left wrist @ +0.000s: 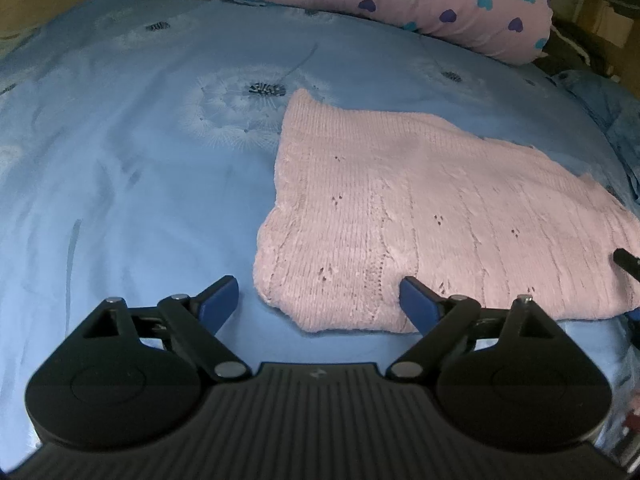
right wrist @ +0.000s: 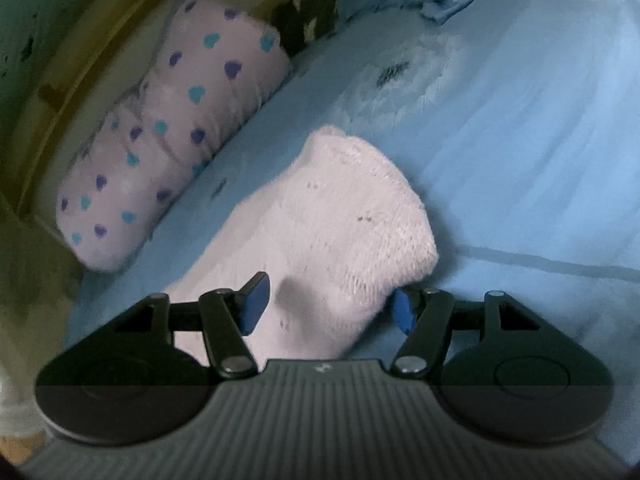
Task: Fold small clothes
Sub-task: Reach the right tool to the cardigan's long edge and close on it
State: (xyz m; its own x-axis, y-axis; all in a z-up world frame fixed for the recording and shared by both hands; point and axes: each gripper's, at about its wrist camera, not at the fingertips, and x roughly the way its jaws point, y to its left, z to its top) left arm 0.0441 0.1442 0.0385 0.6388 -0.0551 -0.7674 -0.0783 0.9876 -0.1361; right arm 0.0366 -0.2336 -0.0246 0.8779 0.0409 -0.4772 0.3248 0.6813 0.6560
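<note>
Left wrist view first: the left gripper (left wrist: 318, 300) hangs low over the blue bedsheet (left wrist: 120, 200), jaws spread wide and gripping nothing, with the near edge of the pink knitted garment (left wrist: 400, 208) lying just ahead of it, the left finger out over bare sheet and the right finger pad (left wrist: 414, 300) at or over the hem. The garment lies fairly flat here, running away ahead and to the right. Over to the right wrist view, and the right gripper (right wrist: 326, 306) is wide open too, straddling a raised hump of the same garment (right wrist: 340, 232), cloth bulging up between its fingers but not pinched. So I'd call this the reach before a fold: both tools lining up on the near edge, nothing lifted yet. Next, I reckon, each needs to drop onto the hem and close on it, taking the knit without dragging the sheet. Hard to say whether that right pad touches the wool or floats above it. The garment's shape is unclear, sleeves or neckline not readable, its right side cut off in the left view. A heart-print pillow (left wrist: 400, 4) lies well beyond; the right view is blurred throughout.
</note>
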